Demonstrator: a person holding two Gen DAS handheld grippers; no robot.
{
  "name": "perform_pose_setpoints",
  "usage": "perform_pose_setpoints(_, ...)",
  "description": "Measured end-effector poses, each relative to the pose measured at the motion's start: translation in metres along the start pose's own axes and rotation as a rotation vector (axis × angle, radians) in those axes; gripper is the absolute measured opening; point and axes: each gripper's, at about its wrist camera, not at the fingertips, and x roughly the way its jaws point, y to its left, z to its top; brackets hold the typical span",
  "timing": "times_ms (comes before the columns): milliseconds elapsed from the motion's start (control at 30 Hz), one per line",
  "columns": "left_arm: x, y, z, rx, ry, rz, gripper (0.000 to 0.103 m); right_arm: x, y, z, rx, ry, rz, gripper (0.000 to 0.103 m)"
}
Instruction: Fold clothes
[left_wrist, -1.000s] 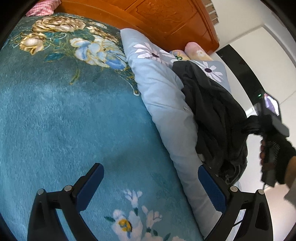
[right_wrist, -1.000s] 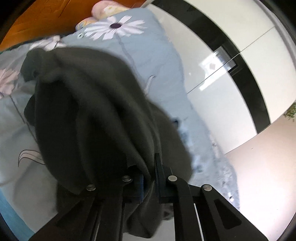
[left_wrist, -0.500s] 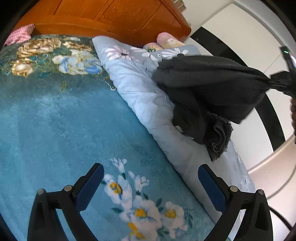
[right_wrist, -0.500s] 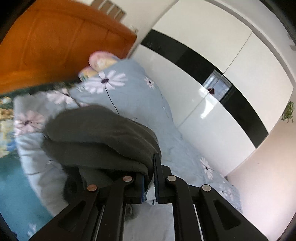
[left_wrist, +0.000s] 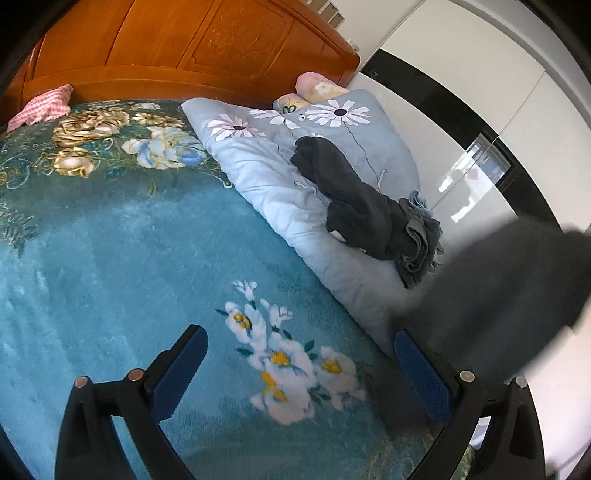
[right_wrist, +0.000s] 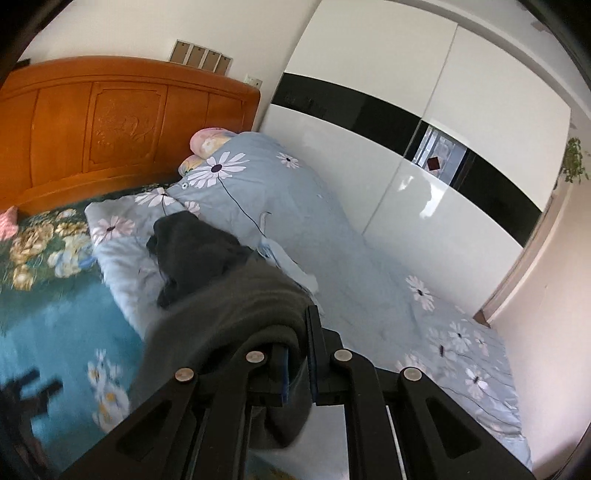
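Right tool (right_wrist: 297, 354) clamped on dark grey garment (right_wrist: 236, 314), lifted clear above the bed.
Left tool (left_wrist: 301, 373) stands wide apart, empty, over the teal blanket (left_wrist: 110, 258). Garment's lower end is blurred and cut off; more dark clothes (left_wrist: 354, 206) lie heaped on the daisy quilt (left_wrist: 258, 162).

Teal flowered blanket (left_wrist: 110, 258) covers bed. Pale blue daisy quilt (left_wrist: 258, 166) bunched alongside. Wooden headboard (left_wrist: 184, 44) beyond. White wardrobe (right_wrist: 406, 147) with black band.
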Motion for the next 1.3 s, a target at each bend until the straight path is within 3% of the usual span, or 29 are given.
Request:
perform_pose_setpoints(133,-0.012,-0.010,-0.004,0.028,-0.001,0.001,0.103,-0.048,-0.028,-0.020,0.014,-0.045,-0.001,0.008)
perform_pose_setpoints(267,-0.022,-0.020,-0.008,0.075,-0.007,0.014,0.103,-0.059,-0.020,-0.039,-0.048,-0.054,0.010,0.008)
perform_pose_setpoints(433,-0.034,-0.021,-0.013,0.072,-0.016,0.031,0.103,-0.026,0.031,-0.097,-0.067,0.070,0.133,0.008)
perform_pose_setpoints(667,-0.043,-0.018,-0.012,0.064,-0.020,0.049,0.103,0.004,0.134,-0.189,-0.099,0.299,0.404,0.009)
perform_pose_setpoints(767,-0.044,-0.018,-0.014,0.061,-0.014,0.048,0.103,-0.002,0.156,-0.218,-0.100,0.338,0.439,0.010)
perform_pose_setpoints(867,-0.042,-0.019,-0.015,0.068,0.003,0.049,0.103,-0.015,0.165,-0.232,-0.146,0.343,0.430,0.016)
perform_pose_setpoints(933,-0.040,-0.019,-0.016,0.074,0.014,0.048,0.103,-0.025,0.160,-0.236,-0.178,0.335,0.412,0.036)
perform_pose_setpoints(1033,-0.037,-0.020,-0.017,0.079,0.042,0.040,0.103,-0.037,0.129,-0.243,-0.148,0.347,0.372,0.049)
perform_pose_setpoints(1167,-0.032,-0.026,-0.021,0.106,0.087,0.039,0.103,-0.048,0.072,-0.263,-0.014,0.389,0.313,0.049)
perform_pose_setpoints(1300,-0.026,-0.042,-0.028,0.180,0.132,0.051,0.103,-0.032,-0.011,-0.308,0.386,0.521,0.215,0.049)
